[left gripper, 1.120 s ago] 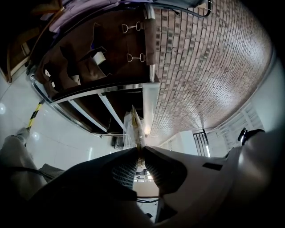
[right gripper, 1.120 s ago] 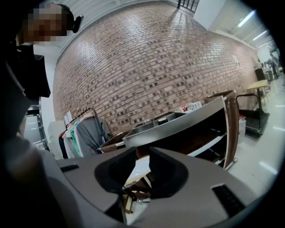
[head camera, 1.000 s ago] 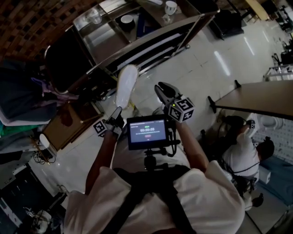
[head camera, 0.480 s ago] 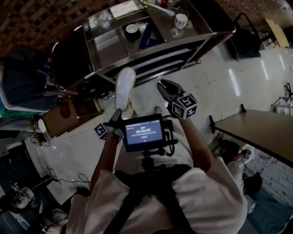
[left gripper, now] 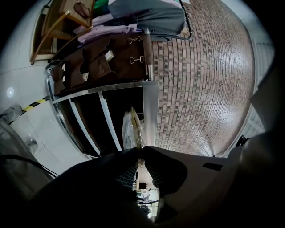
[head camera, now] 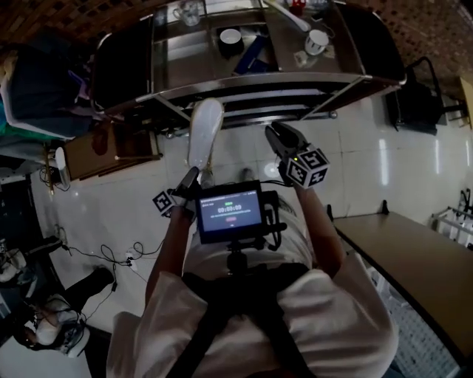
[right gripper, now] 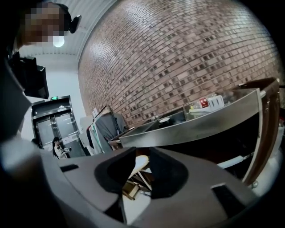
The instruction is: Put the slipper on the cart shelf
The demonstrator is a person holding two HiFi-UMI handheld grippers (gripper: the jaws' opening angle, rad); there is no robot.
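A white slipper [head camera: 204,131] stands up from my left gripper [head camera: 191,177], which is shut on its heel end, just short of the steel cart [head camera: 259,80]. In the left gripper view the jaws meet on the plastic-wrapped slipper [left gripper: 132,127], seen edge-on, with the cart's dark shelves [left gripper: 107,89] straight ahead. My right gripper [head camera: 273,133] hovers to the right of the slipper, in front of the cart. Its jaws stand a little apart with nothing between them [right gripper: 142,151]. Through that gap the slipper [right gripper: 140,163] shows, and the cart's top tray [right gripper: 196,124] rises behind.
The cart's top holds a cup [head camera: 318,41], a bowl [head camera: 230,35] and a glass [head camera: 191,11]. A wooden stool [head camera: 111,151] stands left of the cart and a black chair [head camera: 414,96] at its right. A table [head camera: 421,266] is at the right, with cables [head camera: 111,258] on the floor at the left.
The view has swung round so the cart now lies straight ahead and square-on. Both grippers kept their places relative to the body, the left still holding the slipper upright.
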